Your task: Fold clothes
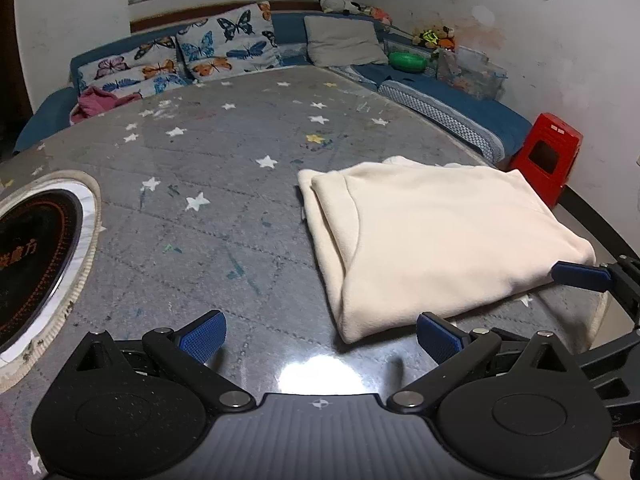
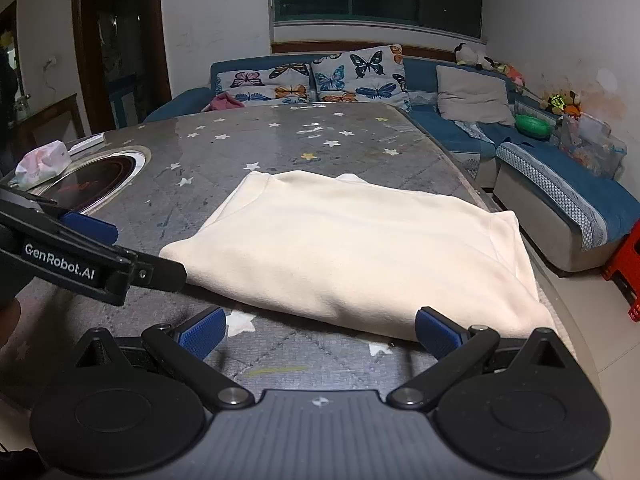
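Note:
A cream garment (image 1: 436,240) lies folded into a thick rectangle on the grey star-patterned table (image 1: 208,168), at its right side. It also shows in the right wrist view (image 2: 352,248), just beyond the fingers. My left gripper (image 1: 320,336) is open and empty, above the table at the garment's near left corner. My right gripper (image 2: 320,332) is open and empty, at the garment's near edge. One blue fingertip of the right gripper (image 1: 580,276) shows at the garment's right corner in the left wrist view. The left gripper's arm (image 2: 80,256) crosses the left of the right wrist view.
A round induction hob (image 1: 36,256) is set into the table at the left. A tissue pack (image 2: 42,164) lies beside it. A blue sofa (image 2: 560,184) with butterfly pillows (image 1: 228,44) wraps the far side and right. A red stool (image 1: 548,156) stands at the right.

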Tool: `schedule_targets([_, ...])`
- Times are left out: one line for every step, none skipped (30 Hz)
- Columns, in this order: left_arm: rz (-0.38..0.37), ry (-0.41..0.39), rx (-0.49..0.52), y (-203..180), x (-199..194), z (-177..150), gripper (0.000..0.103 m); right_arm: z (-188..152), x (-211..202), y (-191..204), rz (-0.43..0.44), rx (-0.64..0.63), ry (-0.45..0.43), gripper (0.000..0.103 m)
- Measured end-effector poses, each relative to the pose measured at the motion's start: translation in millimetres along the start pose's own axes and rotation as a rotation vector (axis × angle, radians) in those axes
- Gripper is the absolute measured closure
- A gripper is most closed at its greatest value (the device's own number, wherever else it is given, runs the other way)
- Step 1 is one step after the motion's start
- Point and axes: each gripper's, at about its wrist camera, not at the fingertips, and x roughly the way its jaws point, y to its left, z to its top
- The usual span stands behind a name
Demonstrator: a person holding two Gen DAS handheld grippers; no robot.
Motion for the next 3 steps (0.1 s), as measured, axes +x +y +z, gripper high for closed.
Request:
schedule_targets([0.004, -0.003, -0.001, 0.1, -0.3, 0.1, 0.0, 0.0, 0.2, -0.3, 0.0, 0.001, 0.0, 0.001])
schedule_targets([0.005, -0.004, -0.002, 0.5, -0.6, 0.1, 0.0, 0.0, 0.3, -0.4, -0.001, 0.002, 0.0, 0.001])
schedule_targets([0.006, -0.01, -0.002, 0.7, -1.2, -0.4, 0.0, 0.0, 0.2, -0.3, -0.001, 0.003, -0.001, 0.001])
